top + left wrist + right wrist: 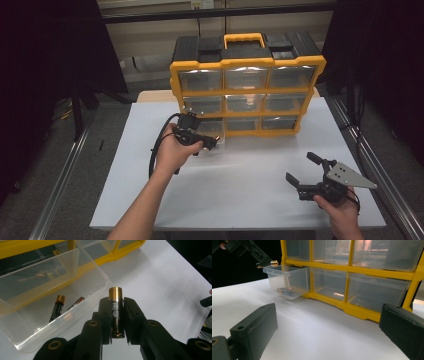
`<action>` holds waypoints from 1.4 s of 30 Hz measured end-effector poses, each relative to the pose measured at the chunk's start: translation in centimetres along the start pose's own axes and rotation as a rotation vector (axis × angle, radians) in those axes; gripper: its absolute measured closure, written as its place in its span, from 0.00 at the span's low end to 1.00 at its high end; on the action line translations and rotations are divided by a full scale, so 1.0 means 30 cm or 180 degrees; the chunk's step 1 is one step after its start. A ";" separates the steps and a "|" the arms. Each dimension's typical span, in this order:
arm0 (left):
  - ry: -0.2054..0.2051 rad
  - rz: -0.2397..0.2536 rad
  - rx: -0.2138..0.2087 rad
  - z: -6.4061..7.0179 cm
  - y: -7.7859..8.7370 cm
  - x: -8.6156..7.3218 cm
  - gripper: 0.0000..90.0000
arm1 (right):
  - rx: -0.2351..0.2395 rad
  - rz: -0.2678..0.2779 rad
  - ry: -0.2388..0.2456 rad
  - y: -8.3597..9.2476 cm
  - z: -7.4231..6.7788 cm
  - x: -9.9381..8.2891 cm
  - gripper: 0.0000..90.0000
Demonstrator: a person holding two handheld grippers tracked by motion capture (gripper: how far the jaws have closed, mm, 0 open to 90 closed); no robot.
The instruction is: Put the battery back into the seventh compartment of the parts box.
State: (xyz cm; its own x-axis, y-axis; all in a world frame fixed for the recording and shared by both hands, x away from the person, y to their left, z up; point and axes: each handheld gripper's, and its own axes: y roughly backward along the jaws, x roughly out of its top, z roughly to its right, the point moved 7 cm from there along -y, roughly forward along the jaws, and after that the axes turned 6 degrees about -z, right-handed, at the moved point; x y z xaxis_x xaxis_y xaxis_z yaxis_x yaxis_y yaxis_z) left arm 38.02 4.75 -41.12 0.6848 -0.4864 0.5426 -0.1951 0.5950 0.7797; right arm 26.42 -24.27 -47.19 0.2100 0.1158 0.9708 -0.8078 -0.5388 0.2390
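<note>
right gripper (301, 172) gapes over white table (250, 180); left gripper (117, 315) clamps a battery (116, 312); dark surroundings.

High view: overhead, faces forward-down on white table (240, 165), far. Left gripper view: close, looks along jaws at pulled-out drawer (50, 297). Right gripper view: low near tabletop, faces yellow organizer (352, 275). All share drawer, organizer.

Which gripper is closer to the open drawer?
Left. The left gripper is right at the open drawer, holding a battery. The right gripper is far away, nearer the table's front.
</note>
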 end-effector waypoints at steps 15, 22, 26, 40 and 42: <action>0.0150 0.0073 0.0141 -0.045 -0.005 0.043 0.86 | 0.0001 0.0006 0.0005 0.000 0.001 0.001 0.02; 0.0160 0.0075 0.0180 -0.063 -0.002 0.060 0.86 | 0.0005 0.0005 0.0010 0.000 0.000 0.001 0.02; 0.0169 0.0075 0.0211 -0.072 -0.008 0.066 0.86 | 0.0001 0.0000 -0.0002 0.000 0.001 0.000 0.02; 0.0261 0.0072 0.0315 -0.105 -0.042 0.081 0.86 | 0.0003 -0.0001 -0.0005 0.002 0.001 0.001 0.02; 0.0274 0.0068 0.0323 -0.110 -0.045 0.082 0.86 | 0.0009 -0.0005 -0.0004 0.003 0.001 0.000 0.02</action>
State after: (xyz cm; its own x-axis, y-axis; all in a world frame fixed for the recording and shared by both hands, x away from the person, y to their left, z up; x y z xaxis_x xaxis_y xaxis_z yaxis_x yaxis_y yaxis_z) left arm 42.27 4.86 -41.88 0.7366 -0.4151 0.5340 -0.2774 0.5347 0.7982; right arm 26.36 -24.33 -47.16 0.2119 0.1157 0.9704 -0.8060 -0.5409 0.2404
